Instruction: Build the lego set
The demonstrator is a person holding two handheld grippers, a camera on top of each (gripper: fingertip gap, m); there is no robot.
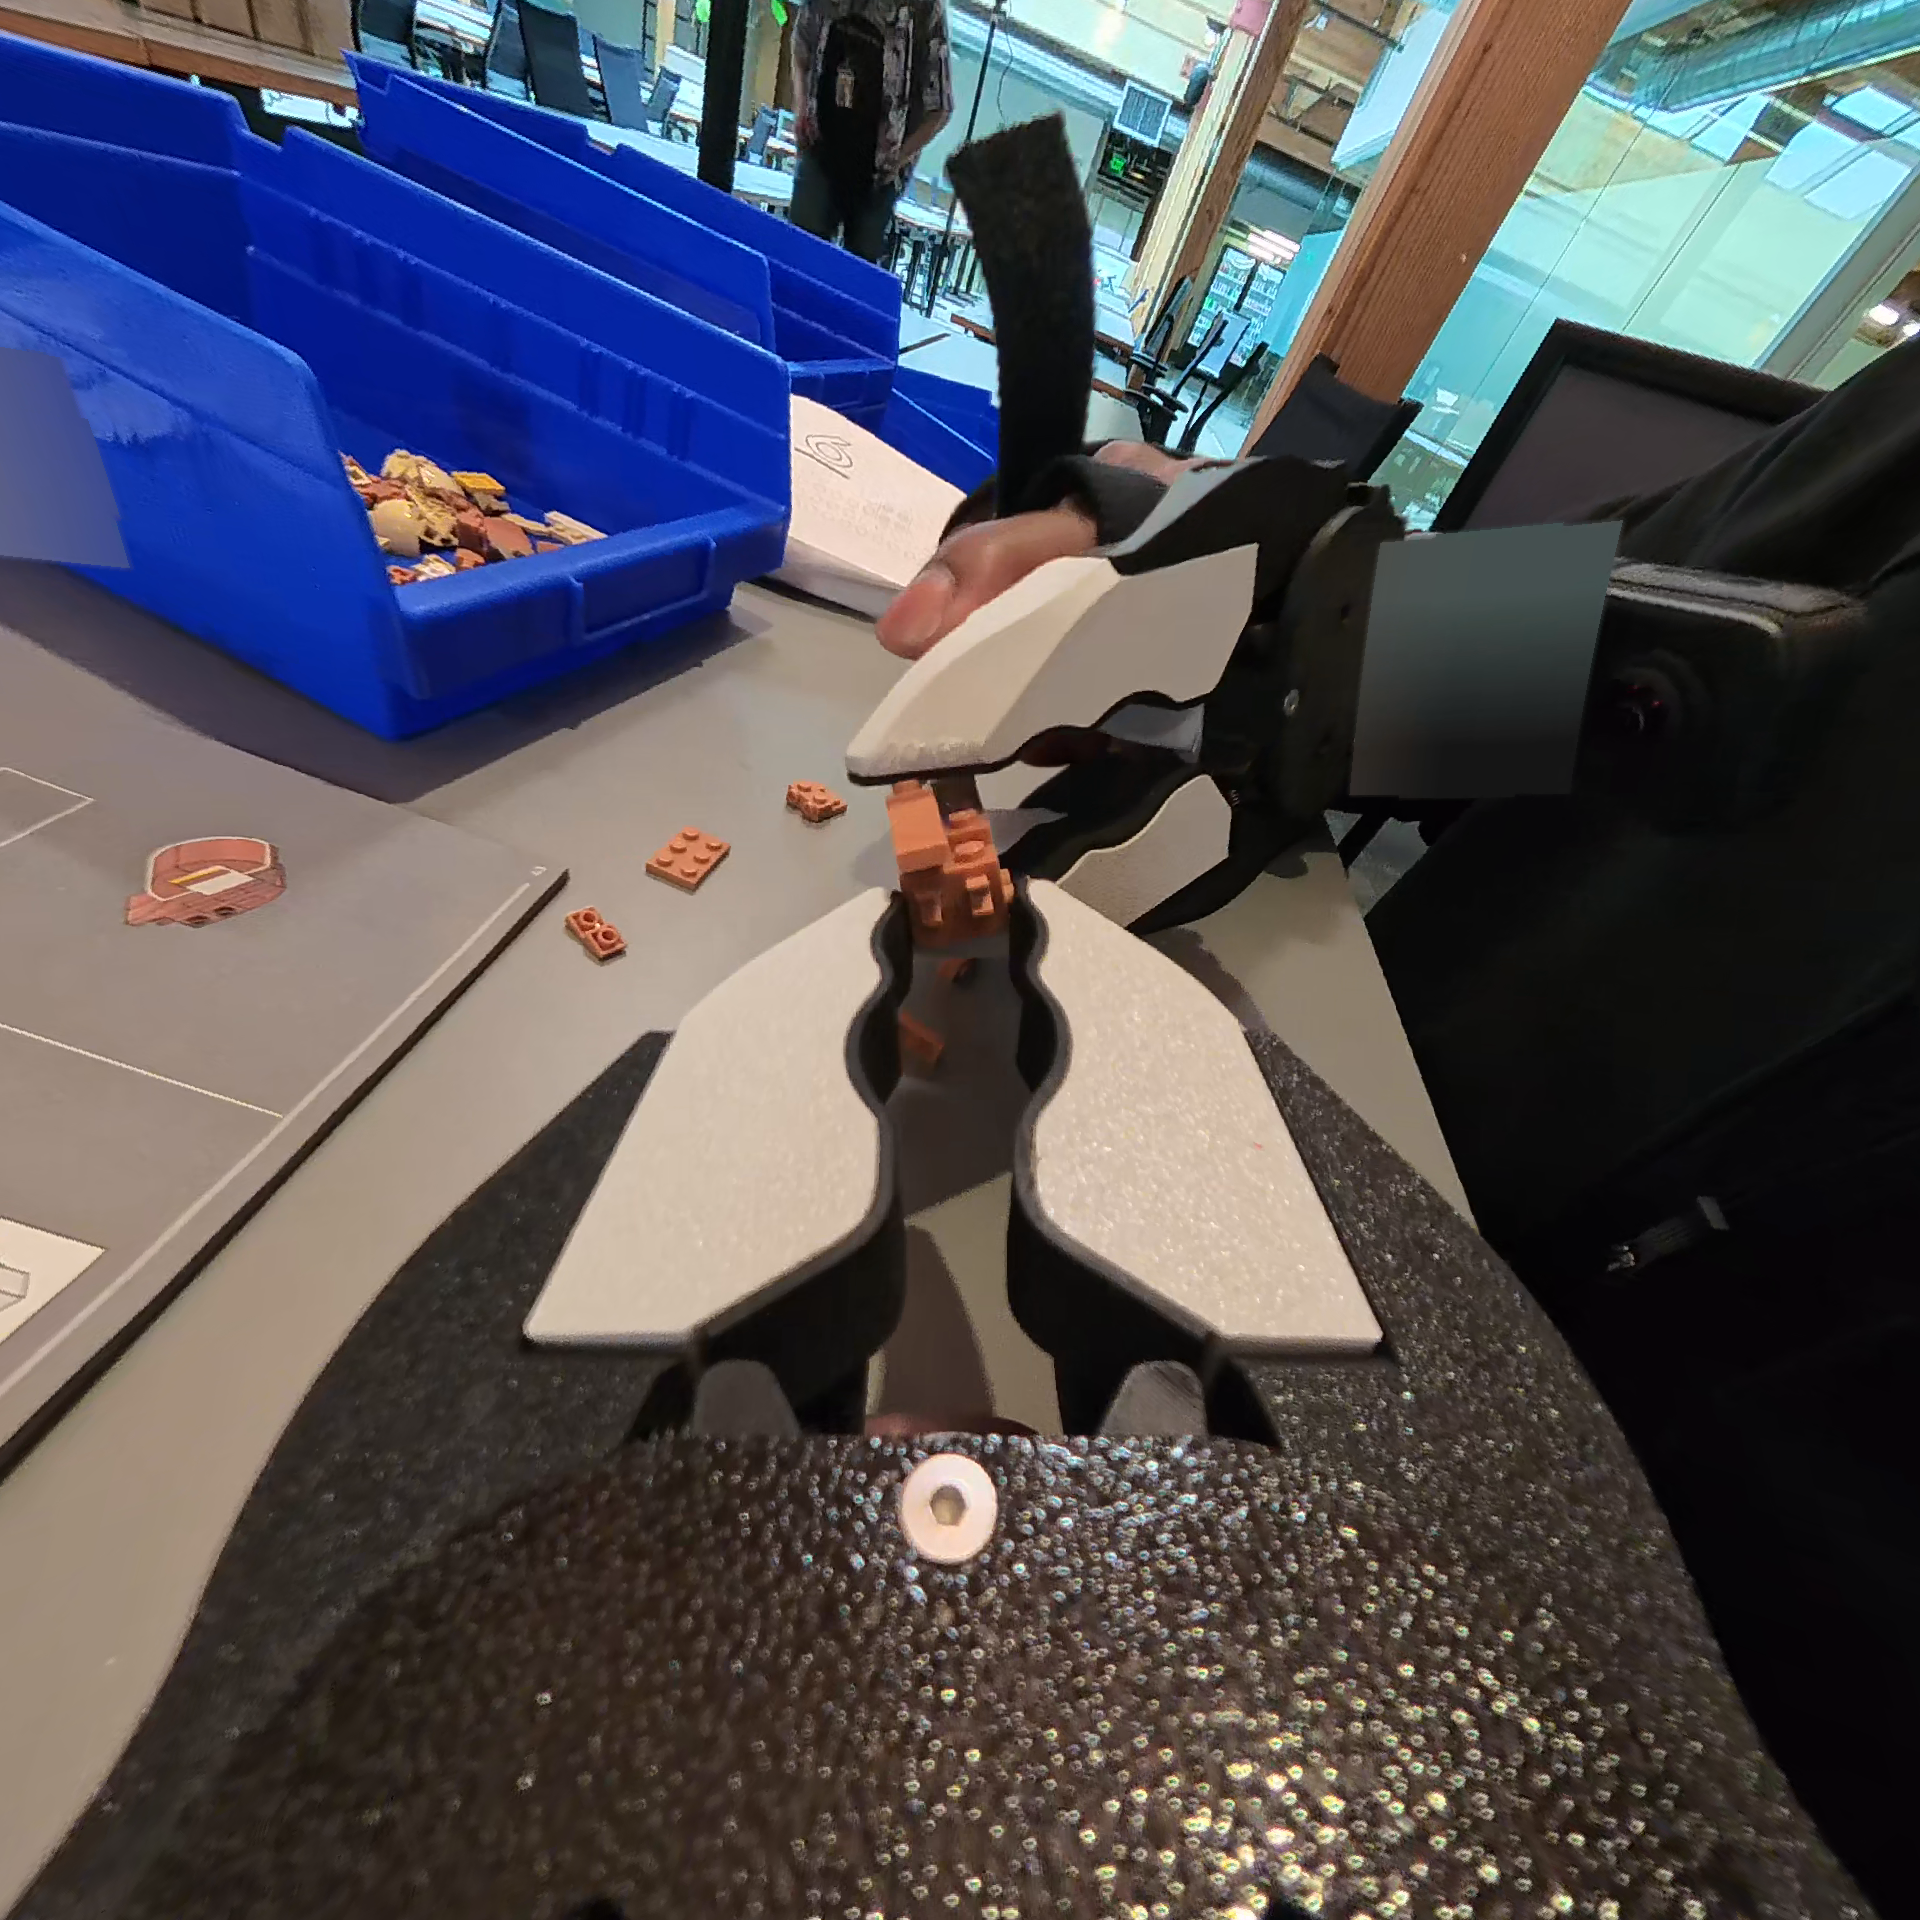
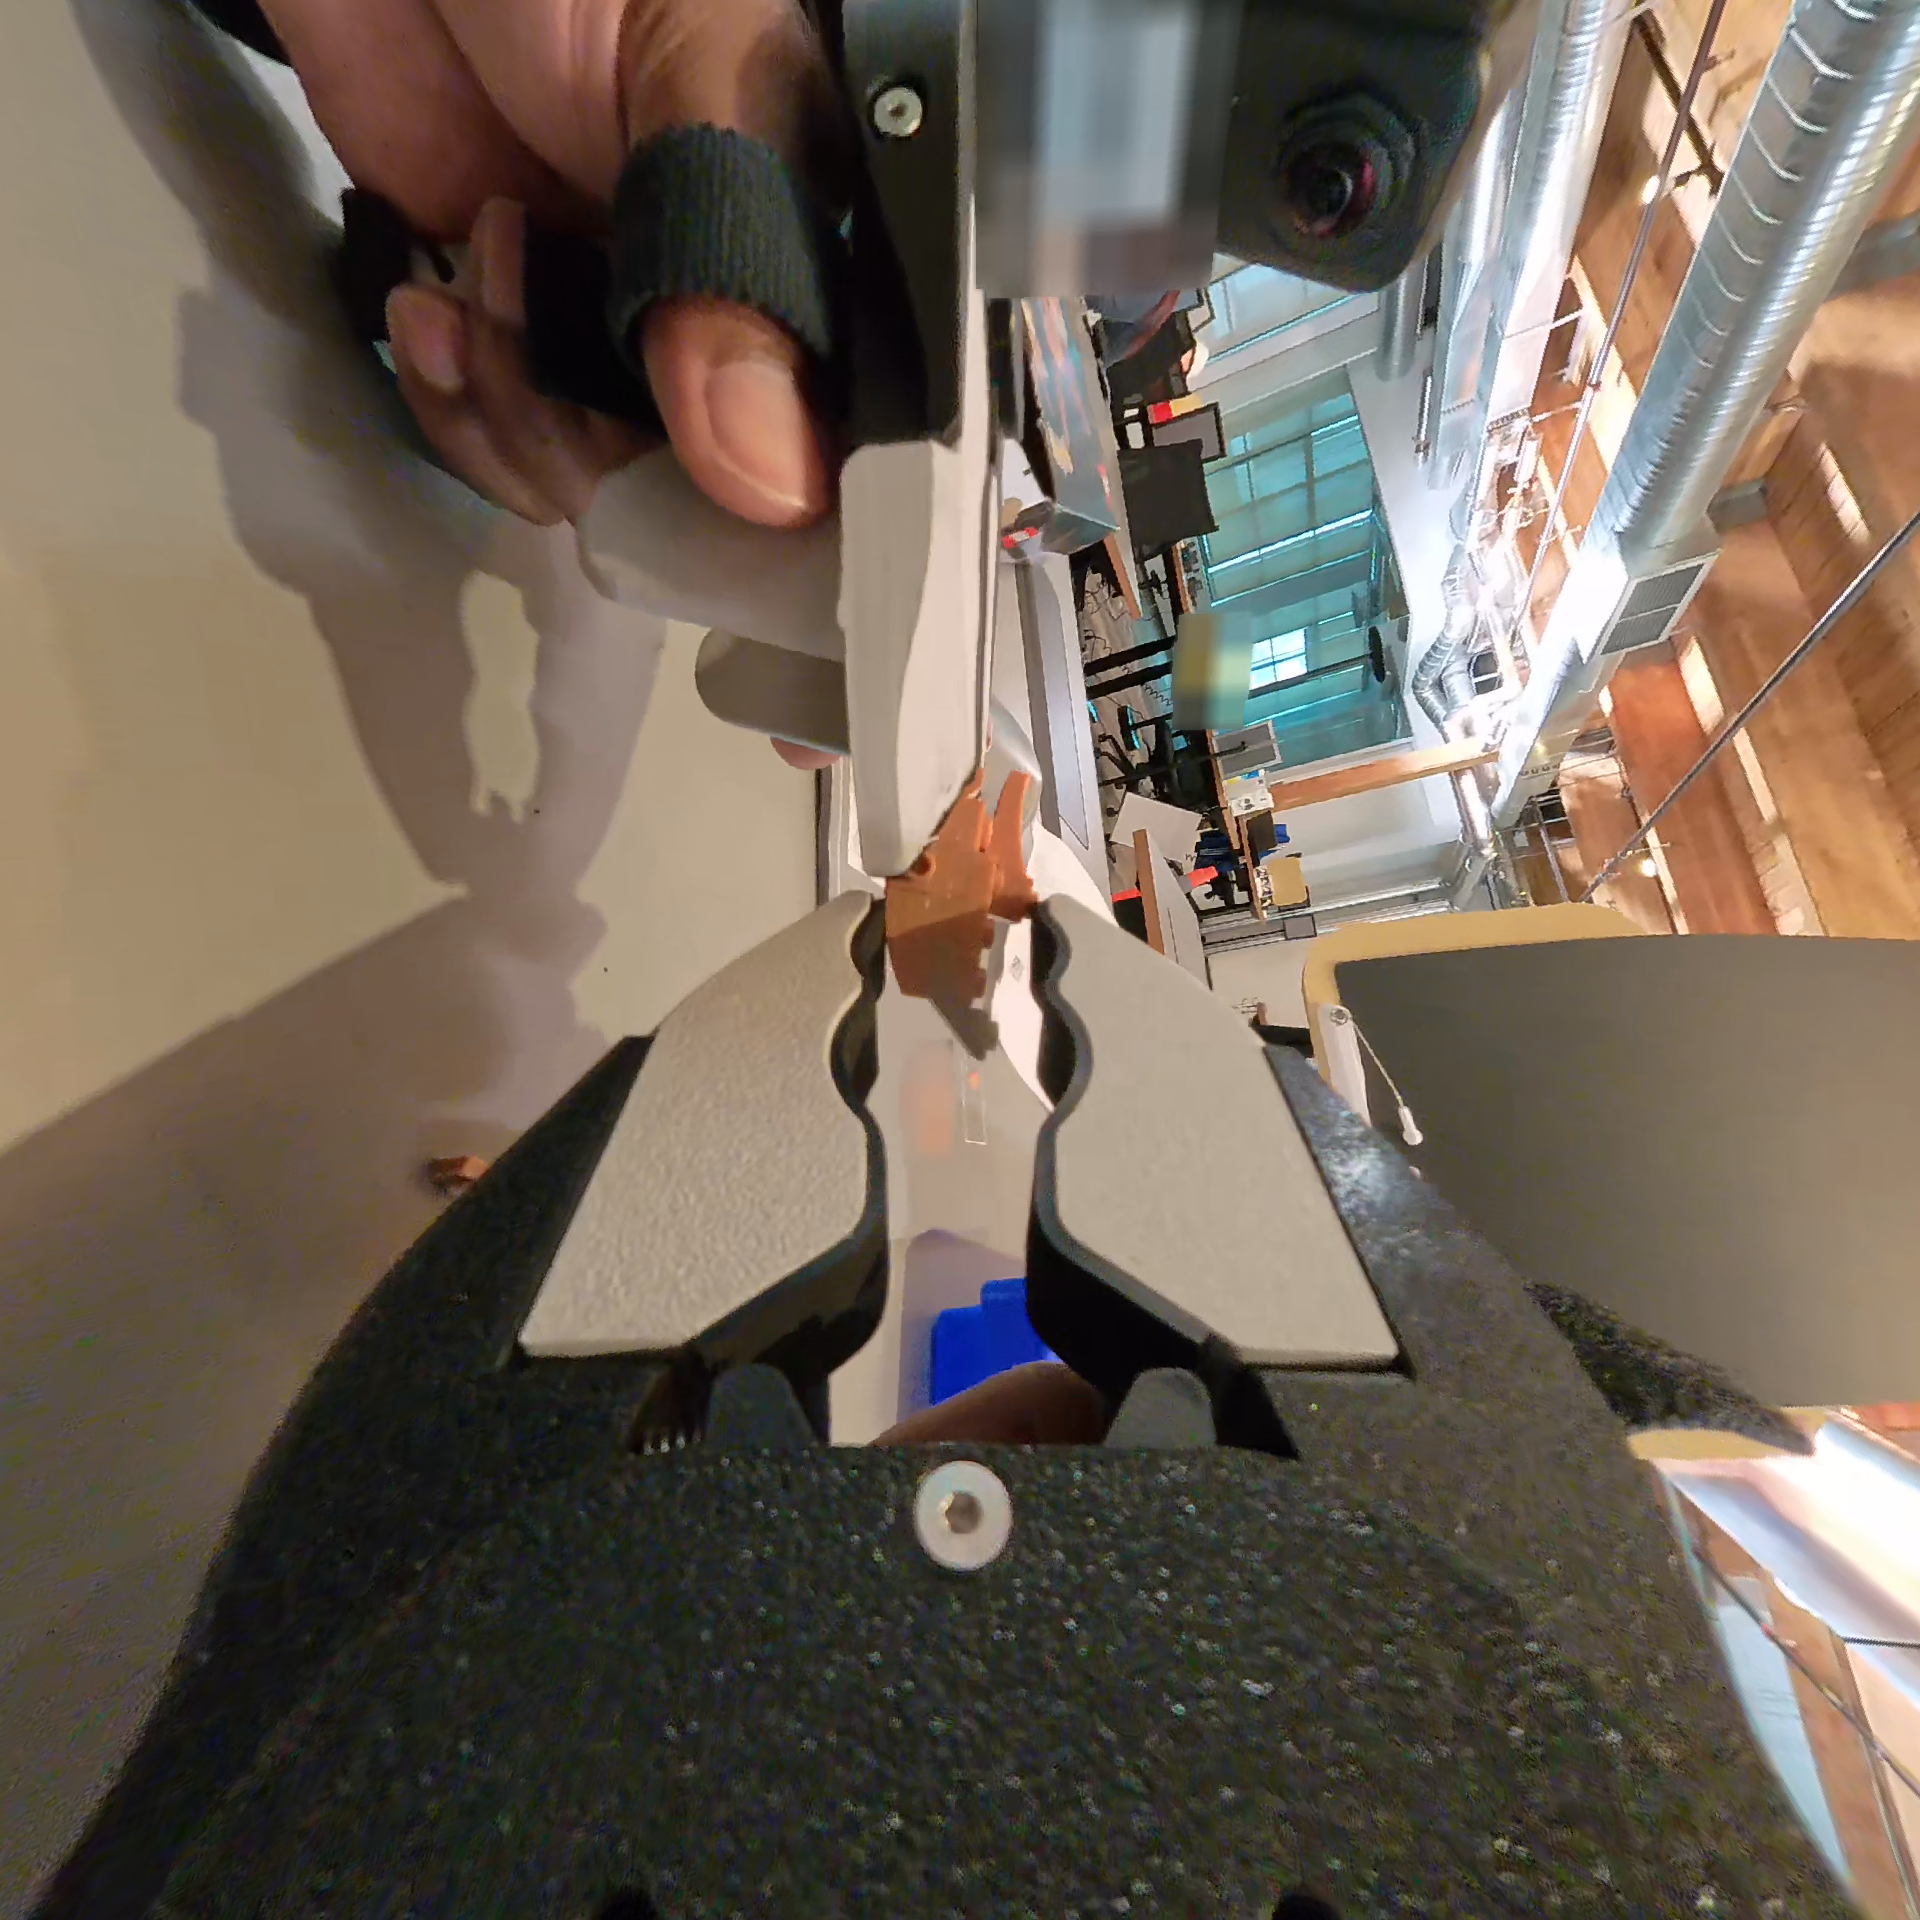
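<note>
Grey table (image 1: 499,800) (matte), timber-posted hall (image 1: 1455,208)

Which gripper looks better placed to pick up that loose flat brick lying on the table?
Neither is free, but probably the left gripper: the flat brick lies nearer its side, while both grippers grip the brown brick assembly.

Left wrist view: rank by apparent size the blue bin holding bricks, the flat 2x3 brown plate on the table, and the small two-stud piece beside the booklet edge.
1. Blue bin, by far the largest.
2. Flat brown plate.
3. Two-stud piece, smallest, though slightly nearer the camera.
</note>
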